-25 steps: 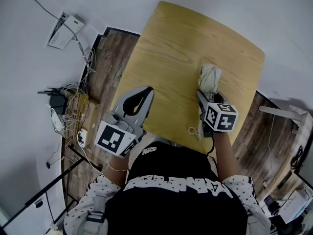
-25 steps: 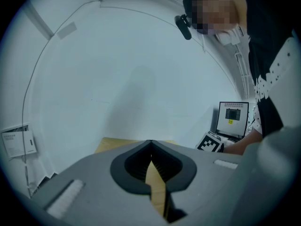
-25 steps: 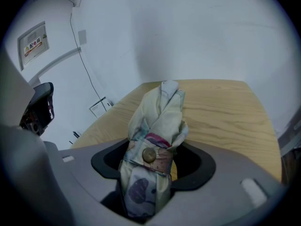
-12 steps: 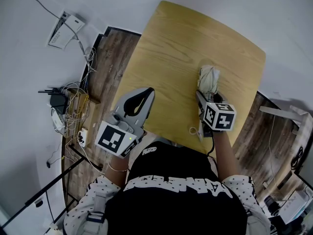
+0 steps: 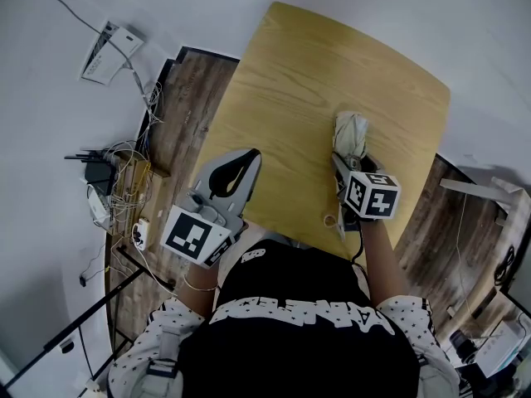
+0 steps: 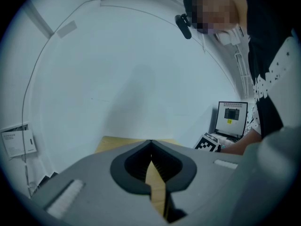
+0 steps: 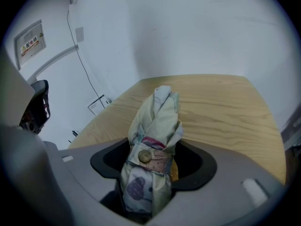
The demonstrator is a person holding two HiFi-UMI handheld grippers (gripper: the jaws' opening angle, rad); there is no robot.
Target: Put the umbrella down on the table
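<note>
A folded pale cream umbrella (image 7: 153, 145) with a button strap sticks out from between the jaws of my right gripper (image 7: 151, 173), which is shut on it. In the head view the umbrella (image 5: 350, 133) points away over the wooden table (image 5: 299, 98), held by the right gripper (image 5: 348, 166) near the table's near right part. A small loop of its wrist cord (image 5: 330, 220) shows beside the gripper. My left gripper (image 5: 235, 168) hovers at the table's near left edge, jaws together with nothing held. In the left gripper view that gripper (image 6: 151, 160) is shut.
Tangled cables and boxes (image 5: 116, 181) lie on the wood floor left of the table. A white device (image 5: 108, 50) sits on the floor at the far left. A monitor (image 6: 231, 117) stands at the right in the left gripper view.
The right gripper with the umbrella has shifted very slightly; the cord loop moved a little. The left gripper has stayed put.
</note>
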